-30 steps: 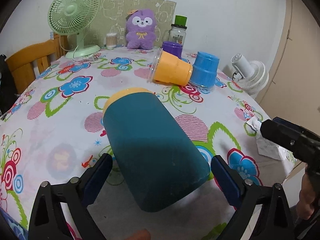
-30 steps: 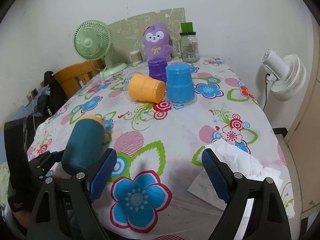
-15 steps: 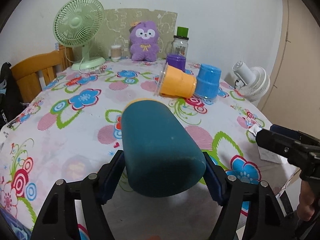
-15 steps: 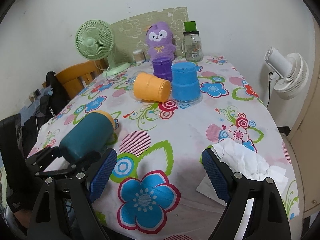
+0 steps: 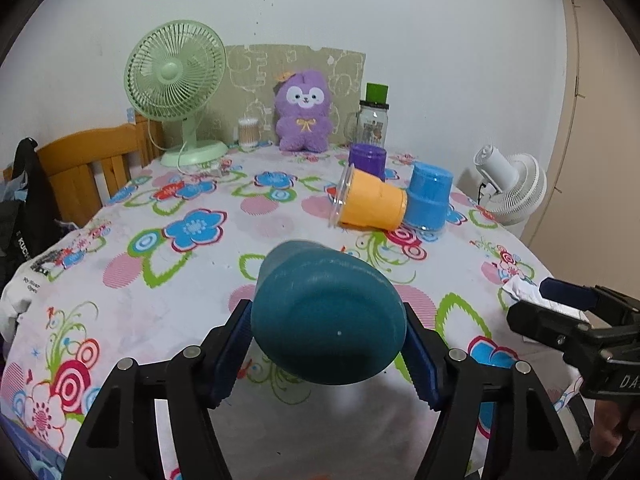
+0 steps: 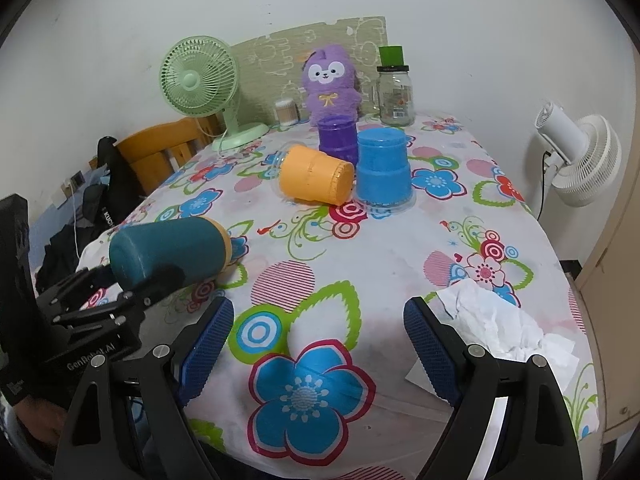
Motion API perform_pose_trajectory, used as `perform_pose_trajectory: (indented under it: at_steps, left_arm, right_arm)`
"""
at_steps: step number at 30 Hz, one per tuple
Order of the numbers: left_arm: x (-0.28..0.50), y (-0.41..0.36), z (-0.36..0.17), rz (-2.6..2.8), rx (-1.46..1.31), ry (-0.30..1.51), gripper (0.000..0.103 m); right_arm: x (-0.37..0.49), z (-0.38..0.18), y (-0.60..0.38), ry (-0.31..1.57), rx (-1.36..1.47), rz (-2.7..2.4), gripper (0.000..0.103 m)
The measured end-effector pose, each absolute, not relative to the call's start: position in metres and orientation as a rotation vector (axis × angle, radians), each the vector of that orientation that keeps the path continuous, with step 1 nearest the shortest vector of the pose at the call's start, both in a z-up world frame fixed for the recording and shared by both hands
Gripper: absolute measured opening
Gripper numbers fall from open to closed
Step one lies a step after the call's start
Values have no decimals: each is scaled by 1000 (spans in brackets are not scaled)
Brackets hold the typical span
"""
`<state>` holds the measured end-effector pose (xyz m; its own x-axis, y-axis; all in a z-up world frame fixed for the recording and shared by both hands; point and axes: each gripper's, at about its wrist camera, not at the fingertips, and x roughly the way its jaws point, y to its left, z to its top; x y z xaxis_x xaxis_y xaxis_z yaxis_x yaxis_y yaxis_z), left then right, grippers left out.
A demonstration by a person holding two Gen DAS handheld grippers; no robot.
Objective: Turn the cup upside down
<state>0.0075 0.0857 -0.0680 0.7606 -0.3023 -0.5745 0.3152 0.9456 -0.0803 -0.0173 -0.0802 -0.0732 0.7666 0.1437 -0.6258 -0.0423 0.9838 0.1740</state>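
A dark teal cup (image 5: 326, 316) with a yellow rim is held on its side, lifted off the floral tablecloth, its base toward the left wrist camera. My left gripper (image 5: 328, 344) is shut on it, blue pads pressing both sides. In the right wrist view the teal cup (image 6: 168, 250) hangs at the left, above the table, its yellow rim pointing away from the left gripper. My right gripper (image 6: 318, 344) is open and empty over the near table edge.
An orange cup (image 5: 370, 204) lies on its side beside an upside-down blue cup (image 5: 428, 198) and a purple cup (image 5: 367, 159). A green fan (image 5: 176, 84), plush toy (image 5: 305, 116) and jar (image 5: 374, 120) stand at the back. Crumpled tissue (image 6: 496, 320) lies near the right edge.
My left gripper has closed on the teal cup and lifted it off the table, tilting it up so its base faces the camera. The right gripper has stayed open.
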Motion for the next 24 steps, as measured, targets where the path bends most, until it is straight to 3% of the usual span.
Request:
perform_pose_trajectory:
  at_steps: [24]
  left_arm:
    - [6, 106, -37, -316, 10, 553, 66]
  right_arm:
    - [-16, -68, -58, 683, 105, 134, 89]
